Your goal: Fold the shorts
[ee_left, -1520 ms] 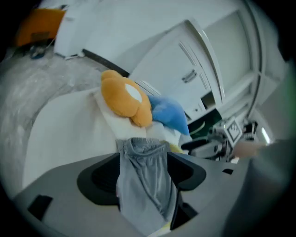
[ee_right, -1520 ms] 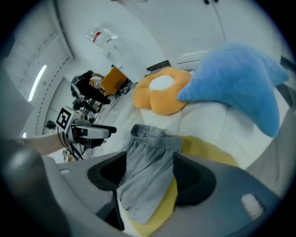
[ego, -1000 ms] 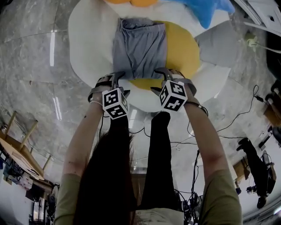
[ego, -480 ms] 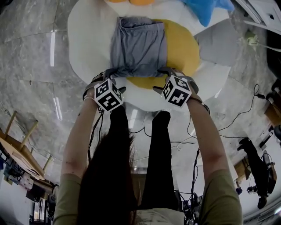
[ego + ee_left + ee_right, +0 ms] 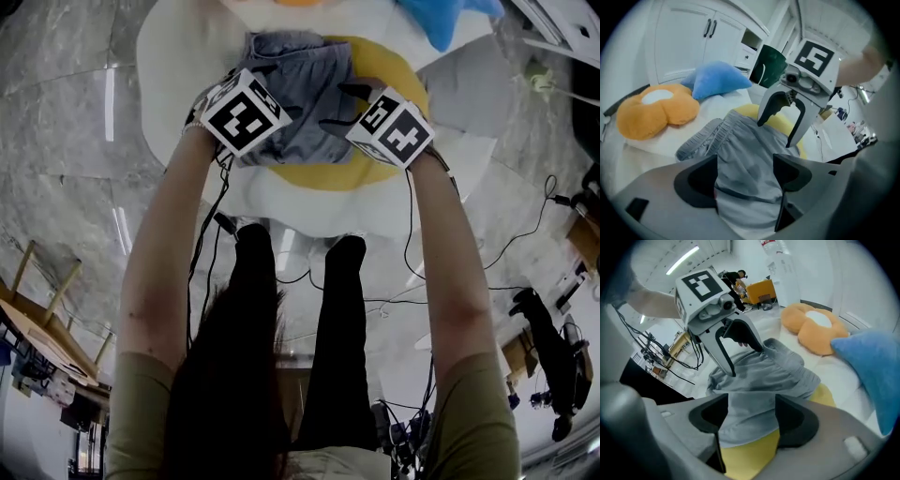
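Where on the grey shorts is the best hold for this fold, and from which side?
Probably best at the leg hem, one corner per gripper, coming from the person's side. The shorts lie with the waistband farthest away, so the near hem is the free edge to carry over. The left gripper and right gripper each hold hem cloth.

Shorts (image 5: 309,94) are reading as soft matt grey cloth, creasing, with a gathered waistband; cushion (image 5: 178,103) is showing a smooth white-and-yellow fabric cover. Floor (image 5: 66,141) at frame left is looking like polished grey stone, throwing glare. Left gripper (image 5: 745,166) pads (image 5: 698,180) are showing matt, dark and rubbery-looking in a smooth grey plastic body; orange pillow (image 5: 651,110) at upper left is looking plush.
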Available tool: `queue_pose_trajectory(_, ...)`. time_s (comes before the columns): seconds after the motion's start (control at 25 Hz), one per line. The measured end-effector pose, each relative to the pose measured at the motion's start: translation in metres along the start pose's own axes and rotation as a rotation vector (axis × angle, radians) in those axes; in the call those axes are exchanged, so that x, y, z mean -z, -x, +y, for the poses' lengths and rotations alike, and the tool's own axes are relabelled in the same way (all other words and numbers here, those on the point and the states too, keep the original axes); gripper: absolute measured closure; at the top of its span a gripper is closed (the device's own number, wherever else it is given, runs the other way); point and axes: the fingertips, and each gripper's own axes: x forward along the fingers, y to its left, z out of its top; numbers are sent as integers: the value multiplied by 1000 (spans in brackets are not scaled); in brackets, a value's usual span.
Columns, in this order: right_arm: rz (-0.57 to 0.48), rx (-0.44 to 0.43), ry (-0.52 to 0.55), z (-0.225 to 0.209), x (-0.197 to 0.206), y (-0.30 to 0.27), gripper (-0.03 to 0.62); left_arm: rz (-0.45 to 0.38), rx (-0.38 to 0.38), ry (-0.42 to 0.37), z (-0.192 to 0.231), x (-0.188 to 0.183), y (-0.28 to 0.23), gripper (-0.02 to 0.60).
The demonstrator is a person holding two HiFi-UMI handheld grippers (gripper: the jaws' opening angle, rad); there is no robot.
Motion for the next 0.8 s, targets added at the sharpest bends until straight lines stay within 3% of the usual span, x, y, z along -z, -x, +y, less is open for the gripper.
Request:
queue_pose_trajectory(0.12,1,0,3,-5,-8,-4,289,40,51,87,23,1,-12,225)
queue_pose_trajectory(0.32,-21,12,-15,2,0,0,289,60,-58,117,67,8,-13,221)
queue_pose_trajectory(0.48,-18,30,-29,7,16,4,288,106,-78,87,82,15,-10,220)
queue_pose_trajectory(0.68,-53,46,-43,33,28,19,287,53,-78,71,62,29,21,219)
queue_pose_trajectory(0.8,-40,25,-63,61,45,17,288,38,-54,30,18,56,37,219)
